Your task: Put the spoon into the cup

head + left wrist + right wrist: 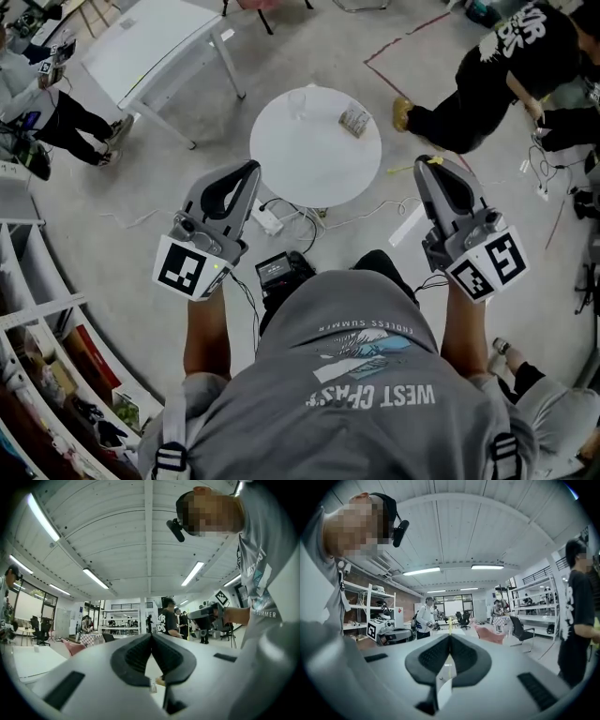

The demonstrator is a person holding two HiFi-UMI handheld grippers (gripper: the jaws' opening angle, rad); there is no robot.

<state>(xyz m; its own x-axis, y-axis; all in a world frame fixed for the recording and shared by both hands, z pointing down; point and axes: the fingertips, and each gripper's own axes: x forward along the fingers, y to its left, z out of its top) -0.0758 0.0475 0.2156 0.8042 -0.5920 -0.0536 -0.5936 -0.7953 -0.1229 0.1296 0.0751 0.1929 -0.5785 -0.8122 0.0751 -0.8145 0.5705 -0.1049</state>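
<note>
Hovering short of the round white table (309, 159), the grey left gripper (251, 169) and grey right gripper (424, 164) show jaws pressed together and empty, probably poised to begin, while the clear glass cup (297, 101) stands at the table's twelve o'clock and a small patterned item (354, 120), possibly the spoon, lies at two.

Clear cup (297, 101) stands upright; on round white table (309, 164).

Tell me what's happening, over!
Left gripper shut, right gripper shut. Cup on round table, untouched. Spoon not made out. Nothing blocking the way.
</note>
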